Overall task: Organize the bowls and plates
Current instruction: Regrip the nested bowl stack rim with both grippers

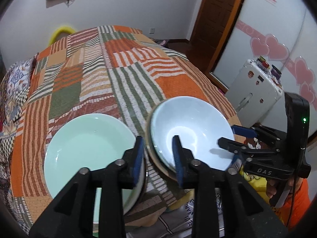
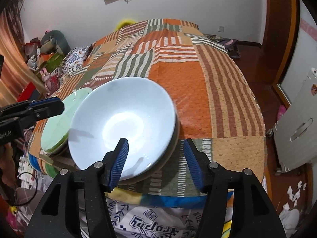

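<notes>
A pale blue bowl [image 2: 122,127] is seen on the near part of a patchwork bedspread [image 2: 184,91], seated on a darker dish of which only the rim [image 2: 174,138] is exposed. To its left, a mint-green plate [image 1: 89,146] lies flat on the same bedspread, with further rims visible beneath it in the right wrist view. The two pieces are set just beside each other, apart by a narrow strip of cloth.

The right gripper [image 2: 156,158] is held released: its jaws are spread wide, one blue pad [image 2: 118,162] being placed inside the bowl over the near wall and the other outside the near rim, so that the rim is straddled but not pinched.

The left gripper [image 1: 158,158] is likewise released. Its jaws are parted over the gap between plate and bowl, one pad [image 1: 138,158] being positioned above the plate's right edge and the other above the bowl's left interior. Whether either pad touches the ware cannot be determined.
</notes>
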Demonstrator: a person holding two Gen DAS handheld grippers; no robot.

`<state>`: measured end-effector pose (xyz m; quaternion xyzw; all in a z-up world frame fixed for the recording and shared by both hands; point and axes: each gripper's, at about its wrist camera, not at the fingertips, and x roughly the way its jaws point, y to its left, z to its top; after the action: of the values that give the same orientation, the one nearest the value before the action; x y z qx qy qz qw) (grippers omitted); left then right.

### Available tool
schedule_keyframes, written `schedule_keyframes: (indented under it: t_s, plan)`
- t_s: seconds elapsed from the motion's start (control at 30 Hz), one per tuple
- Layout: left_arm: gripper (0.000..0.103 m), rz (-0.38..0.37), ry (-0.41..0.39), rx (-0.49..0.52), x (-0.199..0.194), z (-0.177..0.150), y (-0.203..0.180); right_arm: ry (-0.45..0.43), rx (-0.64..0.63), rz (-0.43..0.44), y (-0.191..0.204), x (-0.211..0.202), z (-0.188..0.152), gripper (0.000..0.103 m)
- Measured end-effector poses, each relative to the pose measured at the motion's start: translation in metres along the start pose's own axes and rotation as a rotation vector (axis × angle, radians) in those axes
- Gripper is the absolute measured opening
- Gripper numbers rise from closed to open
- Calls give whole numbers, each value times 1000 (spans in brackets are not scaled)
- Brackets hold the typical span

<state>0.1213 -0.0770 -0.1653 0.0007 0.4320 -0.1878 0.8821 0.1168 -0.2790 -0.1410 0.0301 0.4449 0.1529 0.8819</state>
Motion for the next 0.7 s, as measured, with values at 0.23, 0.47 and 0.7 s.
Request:
schedule_keyframes:
  t_s: [0.23,0.47,0.7]
  plan:
    - [46,5,57,-19,14,-2,9,2,64,31,-18,6,-2,54]
    - [46,-14,78,-14,31,-2,2,-6,82,76,-24,10,-5,54]
    - [46,-48,106,-27,42,-3,2,5,121,145,-34,17,-7,51]
